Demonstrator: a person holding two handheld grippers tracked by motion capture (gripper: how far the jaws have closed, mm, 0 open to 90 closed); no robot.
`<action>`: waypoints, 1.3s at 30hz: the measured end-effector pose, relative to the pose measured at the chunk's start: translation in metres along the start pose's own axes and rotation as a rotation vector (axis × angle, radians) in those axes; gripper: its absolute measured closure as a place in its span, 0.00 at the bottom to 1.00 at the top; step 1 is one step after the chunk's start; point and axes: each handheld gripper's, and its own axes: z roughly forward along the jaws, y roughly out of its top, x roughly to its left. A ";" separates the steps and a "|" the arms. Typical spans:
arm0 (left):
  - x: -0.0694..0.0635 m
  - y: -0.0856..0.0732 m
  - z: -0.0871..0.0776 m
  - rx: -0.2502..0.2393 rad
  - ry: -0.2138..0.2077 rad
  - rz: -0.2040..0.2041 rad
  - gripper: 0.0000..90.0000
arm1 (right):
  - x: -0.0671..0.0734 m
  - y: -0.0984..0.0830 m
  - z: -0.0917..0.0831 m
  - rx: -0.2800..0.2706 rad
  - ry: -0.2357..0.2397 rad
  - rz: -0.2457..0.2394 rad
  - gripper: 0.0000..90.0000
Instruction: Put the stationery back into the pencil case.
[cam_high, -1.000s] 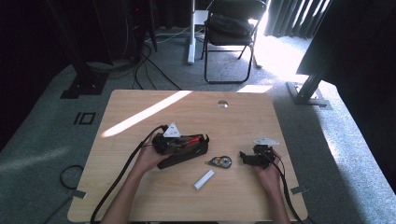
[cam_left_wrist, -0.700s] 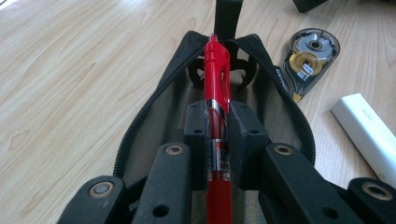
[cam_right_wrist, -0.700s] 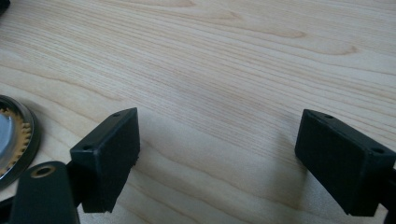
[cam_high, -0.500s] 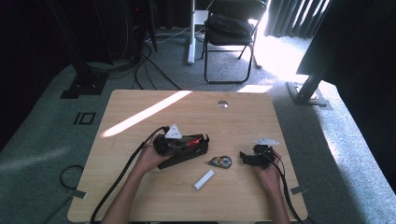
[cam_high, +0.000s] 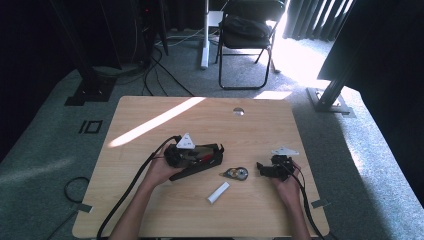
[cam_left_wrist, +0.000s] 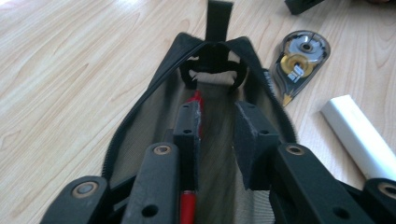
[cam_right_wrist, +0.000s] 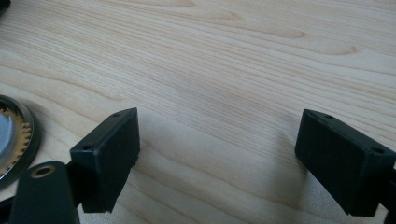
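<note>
The left gripper (cam_left_wrist: 217, 135) sits inside the open pencil case (cam_left_wrist: 140, 126), its jaws just parting narrowly, a red pen (cam_left_wrist: 189, 205) lying loose beside the left one. The right gripper (cam_right_wrist: 217, 158) rests wide open over bare surface (cam_right_wrist: 224, 60), a tape dispenser (cam_right_wrist: 11, 135) just outside its left jaw.

Wooden table (cam_high: 150, 120), black pencil case (cam_high: 200, 161), correction tape (cam_high: 236, 173), white eraser (cam_high: 218, 192)

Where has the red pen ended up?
The red pen lies inside the open black pencil case, seen in the left gripper view between the left tongs, which have just been opening.
</note>
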 end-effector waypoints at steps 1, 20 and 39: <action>-0.001 0.000 -0.001 -0.001 0.001 0.003 0.79 | 0.000 0.000 0.000 0.000 0.000 0.000 0.15; -0.018 0.009 -0.010 -0.054 -0.018 -0.009 0.75 | 0.000 0.000 0.000 0.000 0.000 0.000 0.15; -0.038 0.015 -0.018 -0.083 -0.037 -0.001 0.73 | 0.000 0.000 0.000 0.000 0.000 0.000 0.15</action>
